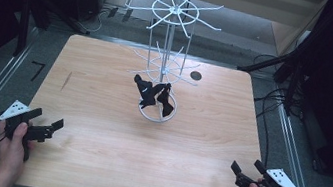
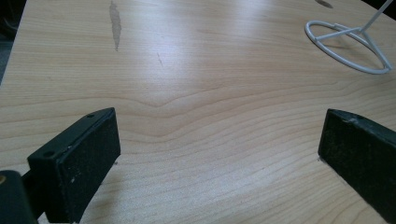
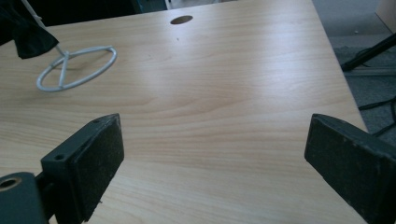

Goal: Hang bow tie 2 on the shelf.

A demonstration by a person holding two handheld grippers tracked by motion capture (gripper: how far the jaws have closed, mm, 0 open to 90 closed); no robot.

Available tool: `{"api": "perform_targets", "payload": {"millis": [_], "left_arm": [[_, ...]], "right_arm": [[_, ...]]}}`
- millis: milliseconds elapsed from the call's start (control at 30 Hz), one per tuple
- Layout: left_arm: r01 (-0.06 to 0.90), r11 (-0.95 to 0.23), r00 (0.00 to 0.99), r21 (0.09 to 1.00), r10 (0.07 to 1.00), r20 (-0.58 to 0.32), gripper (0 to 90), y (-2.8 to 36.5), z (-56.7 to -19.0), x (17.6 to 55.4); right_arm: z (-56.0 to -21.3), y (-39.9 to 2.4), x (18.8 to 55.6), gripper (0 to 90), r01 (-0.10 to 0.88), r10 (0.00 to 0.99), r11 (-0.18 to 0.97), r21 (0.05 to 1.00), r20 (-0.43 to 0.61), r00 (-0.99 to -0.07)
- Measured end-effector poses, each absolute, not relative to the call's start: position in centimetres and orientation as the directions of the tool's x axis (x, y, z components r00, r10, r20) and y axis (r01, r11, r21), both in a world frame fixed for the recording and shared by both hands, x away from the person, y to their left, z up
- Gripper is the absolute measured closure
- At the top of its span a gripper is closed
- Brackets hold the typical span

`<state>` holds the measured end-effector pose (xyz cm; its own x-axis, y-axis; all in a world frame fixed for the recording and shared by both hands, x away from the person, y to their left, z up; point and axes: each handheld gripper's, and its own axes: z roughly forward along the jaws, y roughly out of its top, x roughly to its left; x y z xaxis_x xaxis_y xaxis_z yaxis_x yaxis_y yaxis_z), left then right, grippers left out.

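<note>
Wooden table (image 1: 92,163) is bare up front, with the left hand-held gripper (image 1: 50,128) and right hand-held gripper (image 1: 238,169) both spread wide and holding nothing at the near corners. Looks like nothing's started yet. Black cloths (image 1: 154,96) hang on the rack (image 1: 172,11) mid-table, well apart from both, with nothing between.

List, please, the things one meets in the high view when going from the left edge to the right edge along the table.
left gripper → dark scuff on the table → black cloth pieces hanging on the white wire rack → round hole in the tabletop → right gripper
</note>
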<state>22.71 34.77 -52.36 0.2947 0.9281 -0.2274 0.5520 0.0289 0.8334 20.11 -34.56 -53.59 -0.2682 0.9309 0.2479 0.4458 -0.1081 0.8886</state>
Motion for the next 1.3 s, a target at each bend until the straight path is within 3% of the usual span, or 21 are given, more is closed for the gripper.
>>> {"api": "perform_targets", "payload": {"millis": [1300], "left_arm": [[0.566, 0.027, 0.279, 0.824, 0.934, -0.223, 0.0, 34.8, -52.4, 22.9]], "right_arm": [[-55.0, -39.1, 18.4, 9.6, 0.494, 0.969, -0.160, 0.855, 0.230, -0.085]]}}
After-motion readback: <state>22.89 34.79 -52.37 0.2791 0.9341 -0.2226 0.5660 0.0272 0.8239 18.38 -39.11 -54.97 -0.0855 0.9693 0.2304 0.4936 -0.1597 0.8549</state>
